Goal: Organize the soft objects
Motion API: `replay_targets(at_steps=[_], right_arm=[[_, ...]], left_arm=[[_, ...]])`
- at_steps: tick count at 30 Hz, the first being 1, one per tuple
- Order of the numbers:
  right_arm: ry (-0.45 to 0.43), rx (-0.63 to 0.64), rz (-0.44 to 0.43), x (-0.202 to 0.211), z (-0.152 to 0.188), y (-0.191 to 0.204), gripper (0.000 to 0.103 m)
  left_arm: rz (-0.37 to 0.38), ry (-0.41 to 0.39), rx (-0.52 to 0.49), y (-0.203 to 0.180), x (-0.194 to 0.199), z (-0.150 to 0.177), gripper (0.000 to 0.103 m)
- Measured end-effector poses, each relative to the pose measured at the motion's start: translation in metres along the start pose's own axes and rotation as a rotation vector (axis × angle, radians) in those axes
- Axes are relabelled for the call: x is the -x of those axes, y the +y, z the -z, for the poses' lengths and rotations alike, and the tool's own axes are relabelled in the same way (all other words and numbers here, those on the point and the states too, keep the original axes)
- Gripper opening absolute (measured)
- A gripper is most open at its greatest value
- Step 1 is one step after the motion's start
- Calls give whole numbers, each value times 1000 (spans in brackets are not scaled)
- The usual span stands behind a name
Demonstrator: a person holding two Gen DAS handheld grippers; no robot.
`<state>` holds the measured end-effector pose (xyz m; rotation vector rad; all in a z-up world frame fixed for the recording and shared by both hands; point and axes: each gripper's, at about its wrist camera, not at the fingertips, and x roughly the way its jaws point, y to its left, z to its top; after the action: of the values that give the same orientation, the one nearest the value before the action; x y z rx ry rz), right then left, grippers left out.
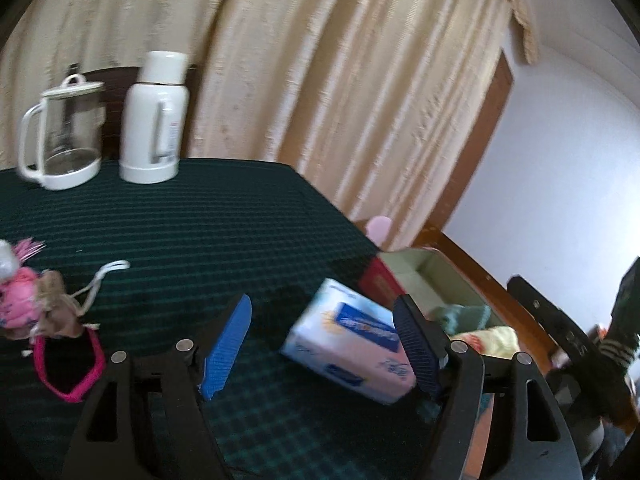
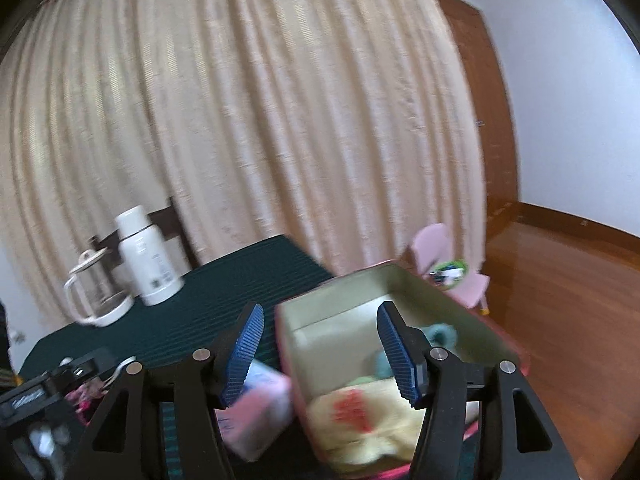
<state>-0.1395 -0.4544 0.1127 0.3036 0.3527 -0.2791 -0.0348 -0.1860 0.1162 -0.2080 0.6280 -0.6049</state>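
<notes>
A soft tissue pack (image 1: 352, 340), white and pink with a blue label, lies on the dark green tablecloth (image 1: 192, 232) between the fingers of my open left gripper (image 1: 320, 344), nearer the right finger. It also shows in the right wrist view (image 2: 260, 404). A red box (image 2: 400, 300) with a pale inside stands at the table's right edge and holds a yellow cloth (image 2: 360, 420) and a green knitted item (image 2: 440, 336). My right gripper (image 2: 320, 352) is open and empty above the box's near left wall. A pink doll (image 1: 28, 304) and a pink band (image 1: 72, 364) lie at the left.
A glass kettle (image 1: 60, 136) and a white thermos (image 1: 154, 120) stand at the table's back left. A beige curtain (image 1: 320, 80) hangs behind. A pink child's chair (image 2: 448, 268) stands on the wooden floor (image 2: 560, 300) beyond the box.
</notes>
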Motion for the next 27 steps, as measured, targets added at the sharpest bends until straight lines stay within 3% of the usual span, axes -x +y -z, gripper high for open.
replay_targets(at_steps=[8,27], right_arm=[[81,71,-136,-14,15,51,63],[255,158,-310,-38,51,121,66]], left_arm=[[-111,-57,67,50,20,-4,75],[-299,-138,188,138,61,-1,80]])
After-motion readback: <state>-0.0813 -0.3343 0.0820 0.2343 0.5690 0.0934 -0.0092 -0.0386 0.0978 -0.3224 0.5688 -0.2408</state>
